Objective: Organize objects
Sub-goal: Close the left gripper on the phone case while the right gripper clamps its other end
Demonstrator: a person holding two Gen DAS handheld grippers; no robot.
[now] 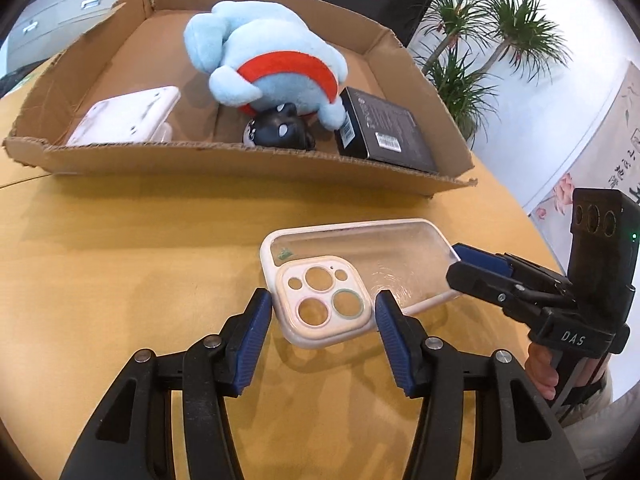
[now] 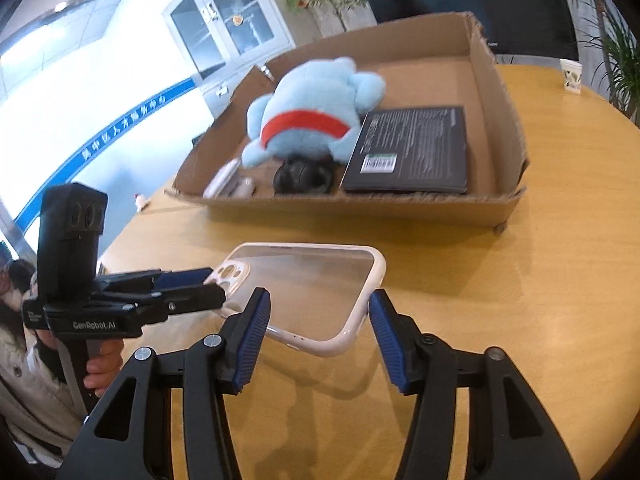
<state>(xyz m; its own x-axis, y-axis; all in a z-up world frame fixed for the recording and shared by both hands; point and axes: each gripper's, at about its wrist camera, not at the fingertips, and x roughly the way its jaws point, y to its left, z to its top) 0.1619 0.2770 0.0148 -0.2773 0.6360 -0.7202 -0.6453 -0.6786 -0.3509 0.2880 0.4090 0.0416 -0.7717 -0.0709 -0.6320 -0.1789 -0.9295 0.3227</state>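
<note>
Left gripper (image 1: 324,312): blue pads flank the camera end of the phone case (image 1: 352,276), touching or nearly so; a firm clamp cannot be confirmed.
Right gripper (image 2: 318,316): jaws wide, straddling the case's opposite end, right pad clear of the rim.
Phone case: clear with white rim, camera cutouts up, over the wooden table (image 1: 120,264), just before the box.
Cardboard box (image 1: 248,160): holds 1 blue plush (image 1: 264,56), 1 black toy (image 1: 280,130), 1 black carton (image 1: 384,132), 1 white device (image 1: 124,118).
</note>
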